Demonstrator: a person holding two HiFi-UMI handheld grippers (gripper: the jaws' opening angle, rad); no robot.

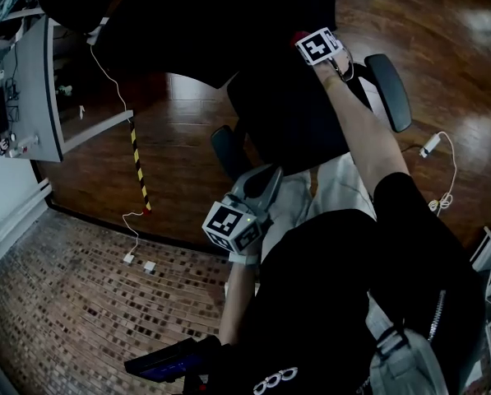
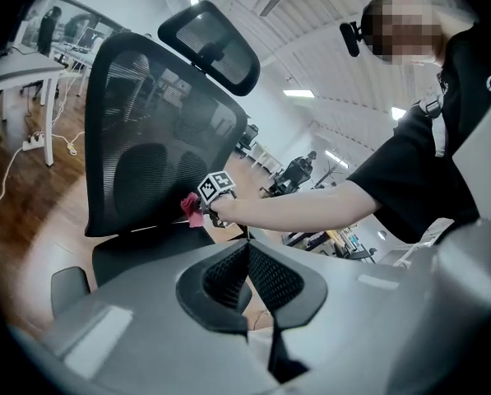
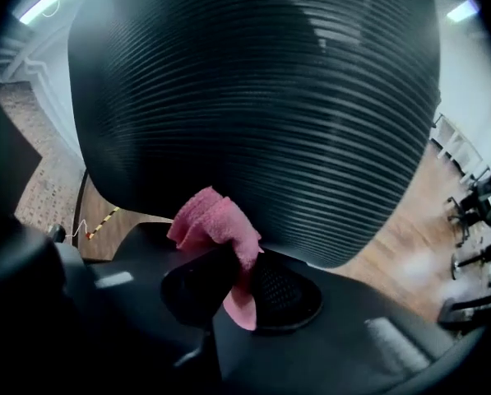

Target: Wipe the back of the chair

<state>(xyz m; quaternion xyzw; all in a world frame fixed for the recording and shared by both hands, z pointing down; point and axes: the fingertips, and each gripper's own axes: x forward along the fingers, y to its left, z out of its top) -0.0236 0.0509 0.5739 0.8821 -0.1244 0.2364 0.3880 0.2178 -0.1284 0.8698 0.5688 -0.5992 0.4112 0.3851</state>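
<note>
Starting nearest the head camera, the person's left gripper (image 1: pixel 264 181) sits just left of centre in the head view, pointing up the frame. In the left gripper view its two jaws meet with nothing between them (image 2: pixel 247 249). Further up the frame, the person's bare right arm (image 1: pixel 368 138) reaches to the right gripper (image 1: pixel 304 41) near the top edge. That gripper's jaws are clamped on a single pink cloth (image 3: pixel 216 225), whose bunched end lies against the lower part of the mesh back (image 3: pixel 261 97), just above the seat (image 2: pixel 142 253).

There are two grippers, one cloth and one black office chair. The chair has one headrest (image 2: pixel 212 44) at the top of the left gripper view, and two armrests show in the head view, one left of the arm (image 1: pixel 226 151) and one right of it (image 1: pixel 391 90).

Under the chair is dark wood flooring (image 1: pixel 179 113). It gives way to a brick-patterned floor (image 1: pixel 64 303) in the lower left of the head view, with one yellow-and-black striped strip (image 1: pixel 139 167) and a thin white cable (image 1: pixel 109 76) across the wood. A grey desk (image 1: pixel 41 89) stands at the upper left. Far off in the left gripper view are strip ceiling lights (image 2: pixel 298 94) and more chairs (image 2: pixel 298 171), too small to count.
</note>
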